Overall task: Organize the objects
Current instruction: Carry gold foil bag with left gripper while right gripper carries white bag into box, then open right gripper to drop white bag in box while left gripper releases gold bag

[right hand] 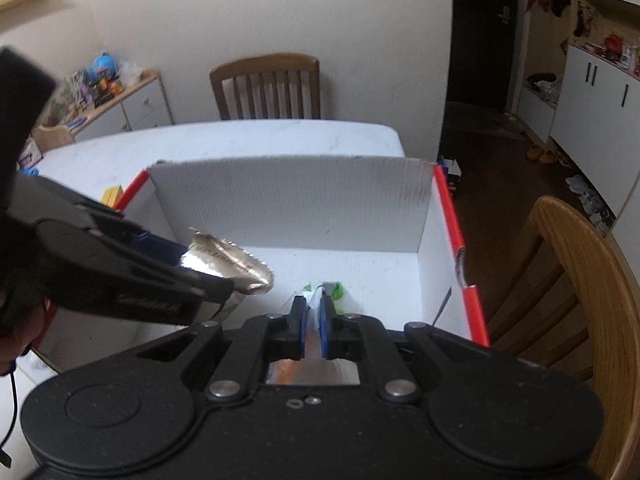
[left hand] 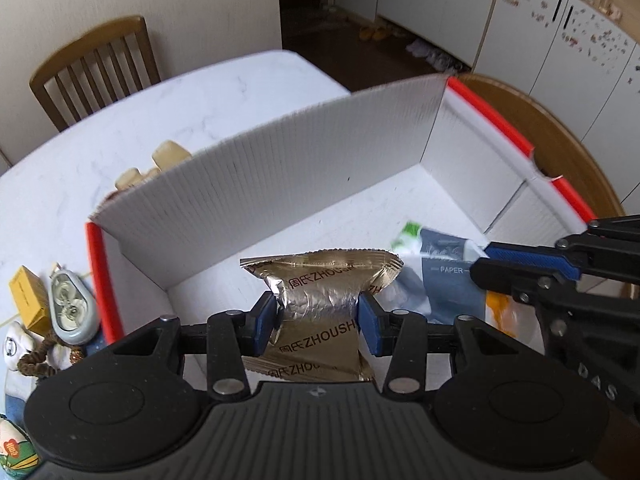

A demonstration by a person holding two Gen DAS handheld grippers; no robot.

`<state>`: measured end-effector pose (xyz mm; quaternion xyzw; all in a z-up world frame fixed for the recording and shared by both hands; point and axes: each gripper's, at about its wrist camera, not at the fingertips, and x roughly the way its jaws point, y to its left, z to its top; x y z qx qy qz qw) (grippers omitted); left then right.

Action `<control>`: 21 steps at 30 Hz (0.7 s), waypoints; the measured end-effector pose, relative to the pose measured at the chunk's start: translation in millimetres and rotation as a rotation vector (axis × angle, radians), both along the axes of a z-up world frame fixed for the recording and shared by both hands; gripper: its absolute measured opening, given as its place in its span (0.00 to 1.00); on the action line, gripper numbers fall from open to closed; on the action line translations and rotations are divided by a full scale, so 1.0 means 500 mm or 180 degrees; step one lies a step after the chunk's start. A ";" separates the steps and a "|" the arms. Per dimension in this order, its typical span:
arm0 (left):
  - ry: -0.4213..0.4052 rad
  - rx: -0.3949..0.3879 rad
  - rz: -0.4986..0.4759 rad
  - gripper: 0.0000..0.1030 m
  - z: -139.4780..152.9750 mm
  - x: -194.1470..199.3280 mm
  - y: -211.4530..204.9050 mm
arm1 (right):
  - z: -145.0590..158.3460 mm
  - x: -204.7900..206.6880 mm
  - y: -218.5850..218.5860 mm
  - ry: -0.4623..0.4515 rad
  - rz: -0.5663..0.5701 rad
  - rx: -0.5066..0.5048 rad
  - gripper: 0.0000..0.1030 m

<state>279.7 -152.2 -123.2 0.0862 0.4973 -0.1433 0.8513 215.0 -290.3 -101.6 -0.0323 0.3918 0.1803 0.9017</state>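
Here the left gripper (left hand: 318, 322) pinches a gold foil snack packet (left hand: 320, 284) between its blue pads, crumpling its middle — the packet hangs inside the white corrugated box (left hand: 280, 184) with red-edged rims, over the box floor. The right gripper (right hand: 314, 328) is clamped tight on a thin grey-and-white paper pack (left hand: 444, 276) with a green end, also inside the box, just right of the gold packet. Outside the box's left wall, on the white marble table (left hand: 160, 112), lie a yellow carton (left hand: 28, 298) and a correction-tape dispenser (left hand: 72, 308).
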 end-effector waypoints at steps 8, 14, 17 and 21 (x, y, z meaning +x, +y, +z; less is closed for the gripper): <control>0.0185 0.0096 0.0003 0.43 -0.027 0.031 -0.014 | -0.028 0.018 0.007 0.0261 0.0156 -0.0147 0.06; 0.0189 0.0118 0.0023 0.45 -0.024 0.033 -0.019 | -0.041 0.019 -0.004 0.0376 0.0161 -0.0128 0.10; 0.0118 0.0130 0.0029 0.59 -0.017 0.027 -0.020 | -0.038 0.016 -0.005 0.0367 0.0162 -0.0101 0.15; 0.0034 0.0123 0.0022 0.61 -0.003 0.018 -0.024 | -0.031 0.010 -0.009 0.0348 0.0159 -0.0061 0.19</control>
